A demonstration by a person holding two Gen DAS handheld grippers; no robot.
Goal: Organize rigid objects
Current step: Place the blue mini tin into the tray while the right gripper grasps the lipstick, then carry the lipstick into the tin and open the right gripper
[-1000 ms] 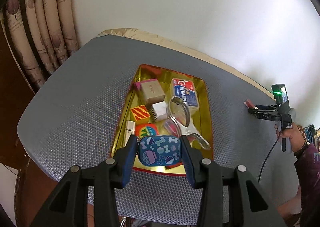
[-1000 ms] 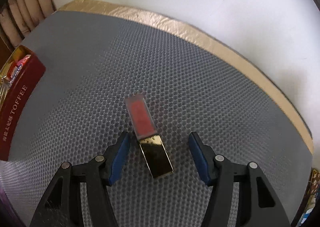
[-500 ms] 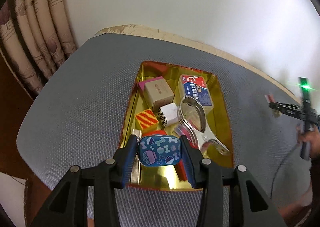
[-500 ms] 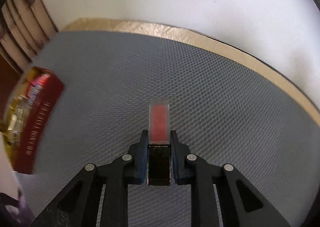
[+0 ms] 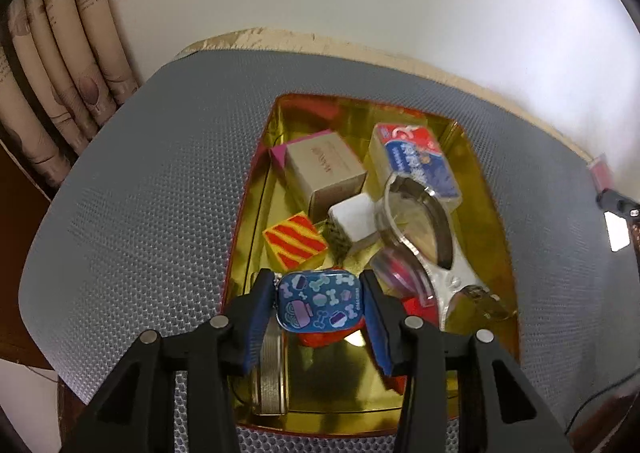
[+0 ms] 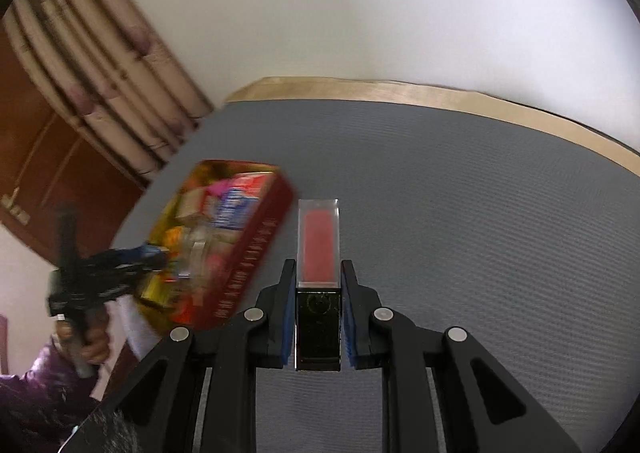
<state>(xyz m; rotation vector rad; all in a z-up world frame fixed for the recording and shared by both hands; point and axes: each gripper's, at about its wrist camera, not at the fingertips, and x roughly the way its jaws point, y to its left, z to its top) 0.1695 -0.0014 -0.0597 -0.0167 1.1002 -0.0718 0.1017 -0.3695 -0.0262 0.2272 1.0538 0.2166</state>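
Left gripper (image 5: 321,307) clamped on a small blue tin (image 5: 320,302) printed with bones and bowls, held over the near end of the gold-lined tray (image 5: 244,221). Right gripper (image 6: 319,315) closed on a lipstick (image 6: 319,253), black base and clear cap, above the grey mat (image 6: 460,213). Tray contents: beige box (image 5: 326,169), striped cube (image 5: 295,242), blue-red pack (image 5: 416,159); their print is unreadable. The tray's red side lettering is motion-blurred in the right view.
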